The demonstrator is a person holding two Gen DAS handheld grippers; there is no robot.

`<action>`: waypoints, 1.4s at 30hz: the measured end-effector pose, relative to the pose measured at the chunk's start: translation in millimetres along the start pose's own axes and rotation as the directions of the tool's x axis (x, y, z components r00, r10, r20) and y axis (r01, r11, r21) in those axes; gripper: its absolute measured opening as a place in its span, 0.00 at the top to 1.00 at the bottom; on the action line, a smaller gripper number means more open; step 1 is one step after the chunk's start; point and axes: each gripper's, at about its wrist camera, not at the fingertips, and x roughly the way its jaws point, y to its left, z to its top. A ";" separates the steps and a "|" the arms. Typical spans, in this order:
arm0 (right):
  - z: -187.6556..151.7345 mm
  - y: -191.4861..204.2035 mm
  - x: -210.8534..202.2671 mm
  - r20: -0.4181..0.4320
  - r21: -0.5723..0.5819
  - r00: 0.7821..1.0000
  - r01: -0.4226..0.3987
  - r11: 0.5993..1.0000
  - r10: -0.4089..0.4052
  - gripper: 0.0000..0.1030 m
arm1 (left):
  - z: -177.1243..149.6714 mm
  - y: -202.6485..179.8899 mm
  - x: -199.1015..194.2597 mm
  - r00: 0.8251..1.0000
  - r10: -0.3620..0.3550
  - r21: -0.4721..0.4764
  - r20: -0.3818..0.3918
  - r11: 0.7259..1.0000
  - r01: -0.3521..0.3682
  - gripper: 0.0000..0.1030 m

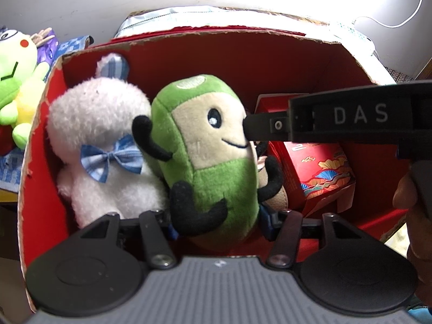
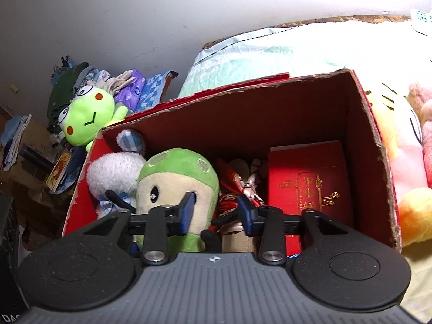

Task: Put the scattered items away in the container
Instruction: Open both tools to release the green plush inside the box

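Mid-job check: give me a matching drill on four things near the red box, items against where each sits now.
Items:
1. green bean plush
2. white bunny plush
3. frog plush
4. red gift box

Places:
A. outside the cardboard box, beyond its left wall
B. inside, at the left wall
C. inside, on the right side
D. inside, in the middle, gripped low down by the left tongs

Pairs: 1-D, 2-B, 3-A, 4-C

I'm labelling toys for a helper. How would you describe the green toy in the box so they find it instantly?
Look inside the red cardboard box. Beside the white fluffy bunny stands the green plush capsule, the only toy with a beige smiling face and black arms.
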 end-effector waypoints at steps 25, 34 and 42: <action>-3.9 16.7 5.7 0.037 -0.135 0.995 0.094 0.986 -0.090 0.65 | 1.6 4.0 4.8 1.000 0.013 -0.015 -0.004 1.000 -0.013 0.40; -5.1 18.5 6.1 0.038 -0.140 0.994 0.105 0.985 -0.101 0.65 | 0.5 3.8 2.9 1.000 0.024 -0.018 -0.006 1.000 -0.024 0.38; -7.2 21.7 5.5 0.047 -0.165 0.993 0.117 0.979 -0.110 0.65 | 0.0 2.9 2.5 1.000 0.028 -0.027 -0.003 0.999 -0.028 0.37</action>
